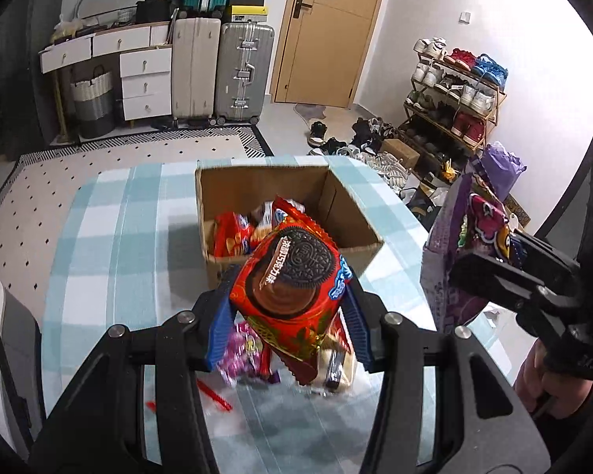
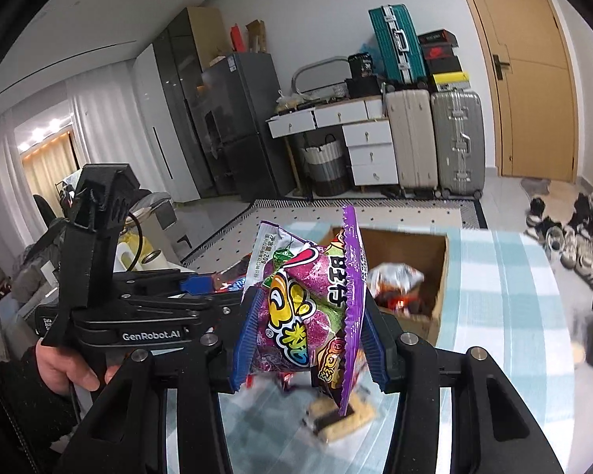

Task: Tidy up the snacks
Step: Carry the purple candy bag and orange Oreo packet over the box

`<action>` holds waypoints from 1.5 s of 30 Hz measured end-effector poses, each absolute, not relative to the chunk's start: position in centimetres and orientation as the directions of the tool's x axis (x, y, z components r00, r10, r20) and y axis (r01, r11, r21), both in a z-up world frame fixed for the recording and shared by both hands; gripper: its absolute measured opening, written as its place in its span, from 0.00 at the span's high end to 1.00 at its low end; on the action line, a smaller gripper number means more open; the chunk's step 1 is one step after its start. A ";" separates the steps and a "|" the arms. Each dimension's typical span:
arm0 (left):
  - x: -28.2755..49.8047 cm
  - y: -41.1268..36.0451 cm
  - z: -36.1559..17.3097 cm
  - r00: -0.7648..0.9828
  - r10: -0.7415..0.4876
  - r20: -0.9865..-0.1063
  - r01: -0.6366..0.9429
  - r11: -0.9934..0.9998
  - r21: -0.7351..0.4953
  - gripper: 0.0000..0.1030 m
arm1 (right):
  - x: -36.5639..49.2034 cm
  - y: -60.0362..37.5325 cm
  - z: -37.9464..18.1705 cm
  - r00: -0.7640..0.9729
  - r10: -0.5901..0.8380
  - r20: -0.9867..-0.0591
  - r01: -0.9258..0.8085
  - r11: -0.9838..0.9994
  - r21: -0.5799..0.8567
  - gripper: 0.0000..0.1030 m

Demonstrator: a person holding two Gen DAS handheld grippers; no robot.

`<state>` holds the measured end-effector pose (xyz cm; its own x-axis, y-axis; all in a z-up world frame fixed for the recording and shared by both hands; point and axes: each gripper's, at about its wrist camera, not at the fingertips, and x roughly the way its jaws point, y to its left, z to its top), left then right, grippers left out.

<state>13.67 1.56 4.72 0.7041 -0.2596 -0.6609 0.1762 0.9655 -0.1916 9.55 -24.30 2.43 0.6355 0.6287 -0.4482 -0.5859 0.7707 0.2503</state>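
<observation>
My left gripper (image 1: 290, 304) is shut on a red cookie packet (image 1: 292, 284) with a dark sandwich cookie printed on it, held above the table just short of the cardboard box (image 1: 344, 205). Several red snack packets (image 1: 233, 237) lie inside the box. My right gripper (image 2: 310, 316) is shut on purple snack bags (image 2: 308, 308), a candy bag and a darker purple bag pressed together. In the left wrist view the purple bags (image 1: 466, 249) hang at the right, beside the box (image 2: 439, 272). Loose snacks (image 1: 336, 367) lie on the table beneath both grippers.
The table carries a blue and white checked cloth (image 1: 110, 237). A pink wrapped candy (image 1: 241, 347) and a red strip (image 1: 213, 395) lie near its front. Suitcases (image 1: 221, 71), a drawer desk (image 1: 138, 67), a door (image 1: 328, 27) and a shoe rack (image 1: 454, 91) stand beyond.
</observation>
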 end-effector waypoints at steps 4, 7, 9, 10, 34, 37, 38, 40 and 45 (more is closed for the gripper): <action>15.5 1.6 6.1 0.703 -0.258 -0.662 0.178 0.966 -0.188 0.55 | 10.9 -23.5 3.8 0.638 0.627 -0.447 -0.595 0.770 0.230 0.54; 16.8 1.5 6.9 0.701 -0.256 -0.666 0.180 0.967 -0.182 0.55 | 11.9 -23.0 4.6 0.638 0.627 -0.446 -0.601 0.768 0.221 0.54; 17.8 1.5 7.2 0.698 -0.253 -0.670 0.181 0.968 -0.177 0.55 | 12.6 -22.7 5.0 0.638 0.627 -0.446 -0.601 0.768 0.221 0.54; 18.3 1.5 7.4 0.697 -0.250 -0.671 0.181 0.968 -0.173 0.55 | 13.0 -22.6 5.1 0.638 0.628 -0.447 -0.601 0.768 0.222 0.54; 29.9 1.1 3.4 0.615 -0.262 -0.743 0.207 0.964 -0.168 0.55 | 24.3 -22.5 1.3 0.613 0.591 -0.524 -0.536 0.799 0.273 0.54; 31.0 0.8 2.2 0.603 -0.269 -0.752 0.214 0.962 -0.172 0.55 | 25.5 -22.5 0.1 0.606 0.582 -0.542 -0.524 0.805 0.278 0.54; 31.2 0.7 1.8 0.599 -0.273 -0.753 0.217 0.960 -0.175 0.55 | 25.9 -22.5 -0.2 0.604 0.578 -0.549 -0.520 0.807 0.278 0.54; 32.0 0.5 0.9 0.588 -0.282 -0.758 0.218 0.958 -0.187 0.54 | 26.5 -22.6 -0.9 0.597 0.578 -0.556 -0.518 0.807 0.282 0.54; 33.3 0.0 -0.6 0.573 -0.308 -0.760 0.231 0.950 -0.211 0.54 | 28.0 -22.9 -2.5 0.593 0.563 -0.576 -0.501 0.818 0.284 0.53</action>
<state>33.34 0.00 -0.61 0.5728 -0.3080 -0.7596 0.2310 0.9498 -0.2108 27.99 -22.88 -2.48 0.5929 0.5631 -0.5756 -0.5008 0.8176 0.2840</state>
